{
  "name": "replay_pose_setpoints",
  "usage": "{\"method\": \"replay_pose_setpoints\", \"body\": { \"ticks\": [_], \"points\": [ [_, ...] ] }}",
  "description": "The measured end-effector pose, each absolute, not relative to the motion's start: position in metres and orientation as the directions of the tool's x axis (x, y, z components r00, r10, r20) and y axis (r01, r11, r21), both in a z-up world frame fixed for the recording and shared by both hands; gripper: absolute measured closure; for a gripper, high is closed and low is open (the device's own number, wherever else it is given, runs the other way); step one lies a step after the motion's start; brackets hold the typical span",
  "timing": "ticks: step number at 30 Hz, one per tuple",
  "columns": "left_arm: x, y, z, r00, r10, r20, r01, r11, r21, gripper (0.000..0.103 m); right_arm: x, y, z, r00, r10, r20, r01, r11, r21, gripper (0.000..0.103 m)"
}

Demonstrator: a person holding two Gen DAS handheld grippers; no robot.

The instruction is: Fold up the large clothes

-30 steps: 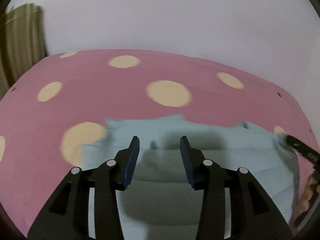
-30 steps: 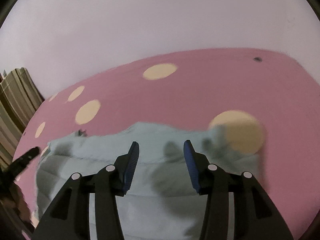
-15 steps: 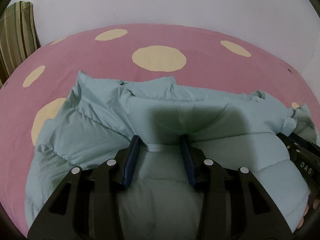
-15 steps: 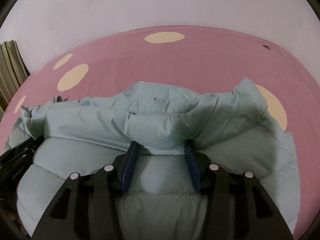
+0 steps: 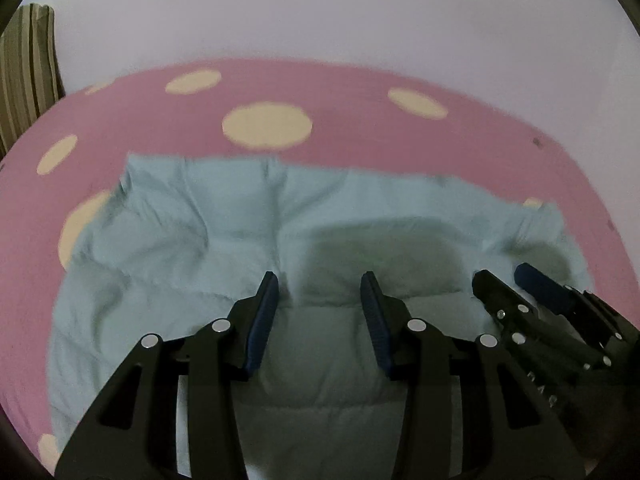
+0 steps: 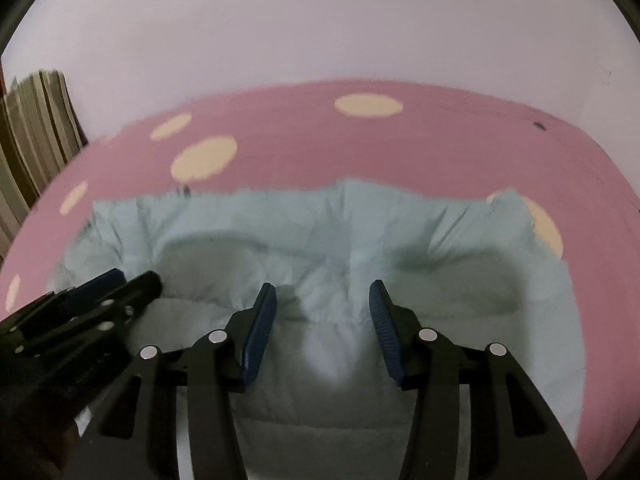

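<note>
Below both claws, blurred jacket point(image 5: 192, 240) runs out of frame.

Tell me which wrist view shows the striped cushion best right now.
Left wrist view: the striped cushion shows clear stripes at the upper left edge. Right wrist view catches it too, at the left edge but blurrier.

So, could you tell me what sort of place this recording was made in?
Probably a bedroom at home. A pale blue padded jacket lies on what looks like a bed with a pink cover dotted with cream spots, set against a plain white wall, with a striped curtain at the left edge.
</note>
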State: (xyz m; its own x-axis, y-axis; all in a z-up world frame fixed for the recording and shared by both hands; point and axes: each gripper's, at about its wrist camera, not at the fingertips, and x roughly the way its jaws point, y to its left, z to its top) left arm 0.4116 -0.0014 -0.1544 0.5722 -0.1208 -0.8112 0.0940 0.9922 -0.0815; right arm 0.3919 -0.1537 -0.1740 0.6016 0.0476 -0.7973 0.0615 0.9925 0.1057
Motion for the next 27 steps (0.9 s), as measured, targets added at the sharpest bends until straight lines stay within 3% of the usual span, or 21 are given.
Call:
{"method": "replay_pose_setpoints", "body": {
  "ticks": [9,15,17,19,22,27],
  "points": [
    [0.426,-0.006,-0.190,0.518,-0.100,-0.849,0.125,0.991,-0.041,0.059,0.403,-0.142,-0.208,0.547,-0.023,-0.837,0.077,0.997,0.023,0.054],
    [0.414,-0.008,-0.170,0.562,-0.075,-0.823,0.148,0.989,0.010,0.059,0.395,-0.146,-0.193,0.587,-0.007,-0.810,0.079,0.996,0.049,0.053],
    [0.403,0.000,-0.158,0.572,-0.062,-0.818,0.141,0.990,0.023,0.053,0.385,-0.157,-0.177,0.594,0.034,-0.804,0.082,0.991,0.102,0.047],
    [0.392,0.015,-0.147,0.590,-0.052,-0.806,0.125,0.992,0.028,0.038,0.374,-0.169,-0.165,0.611,0.040,-0.790,0.092,0.988,0.121,0.037],
    [0.372,0.058,-0.132,0.616,-0.012,-0.787,0.044,0.999,0.020,0.026,0.350,-0.202,-0.147,0.640,0.035,-0.768,0.130,0.980,0.153,0.032],
    [0.353,0.135,-0.136,0.587,0.020,-0.809,-0.134,0.988,-0.073,0.023,0.320,-0.265,-0.152,0.603,0.041,-0.797,0.214,0.954,0.211,0.030]
  ]
}}
